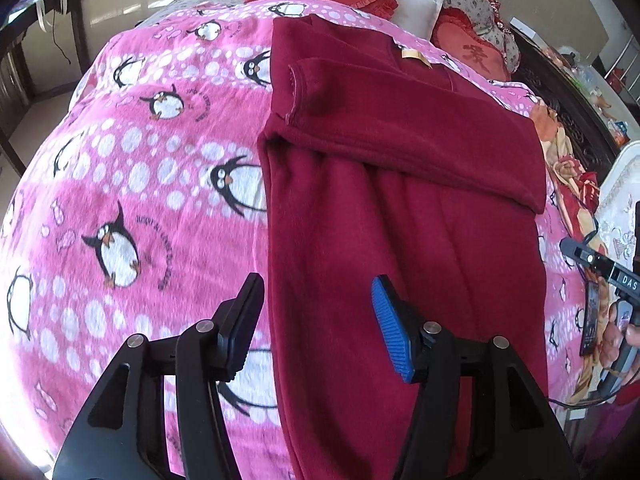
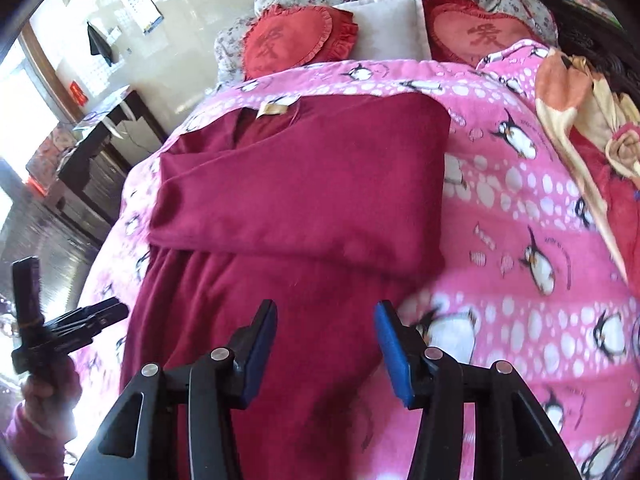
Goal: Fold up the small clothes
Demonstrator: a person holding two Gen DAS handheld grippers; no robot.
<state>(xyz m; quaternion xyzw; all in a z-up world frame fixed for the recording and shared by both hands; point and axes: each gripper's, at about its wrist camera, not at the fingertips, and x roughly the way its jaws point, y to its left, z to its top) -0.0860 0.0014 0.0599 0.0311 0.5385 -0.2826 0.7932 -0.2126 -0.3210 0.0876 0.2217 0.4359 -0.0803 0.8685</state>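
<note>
A dark red fleece garment (image 1: 404, 208) lies flat on the pink penguin blanket (image 1: 132, 184), its sleeves folded across the chest into a long rectangle, tan label at the collar. It also shows in the right wrist view (image 2: 296, 208). My left gripper (image 1: 318, 316) is open and empty above the garment's lower left edge. My right gripper (image 2: 326, 340) is open and empty above the garment's lower right edge. The right gripper (image 1: 600, 268) shows at the right edge of the left wrist view; the left gripper (image 2: 96, 316) shows at the left edge of the right wrist view.
Two red heart cushions (image 2: 296, 36) and a white pillow (image 2: 390, 26) lie at the bed's head. A floral orange-red quilt (image 2: 592, 120) is bunched along the right side. A dark wooden desk (image 2: 104, 140) stands left of the bed.
</note>
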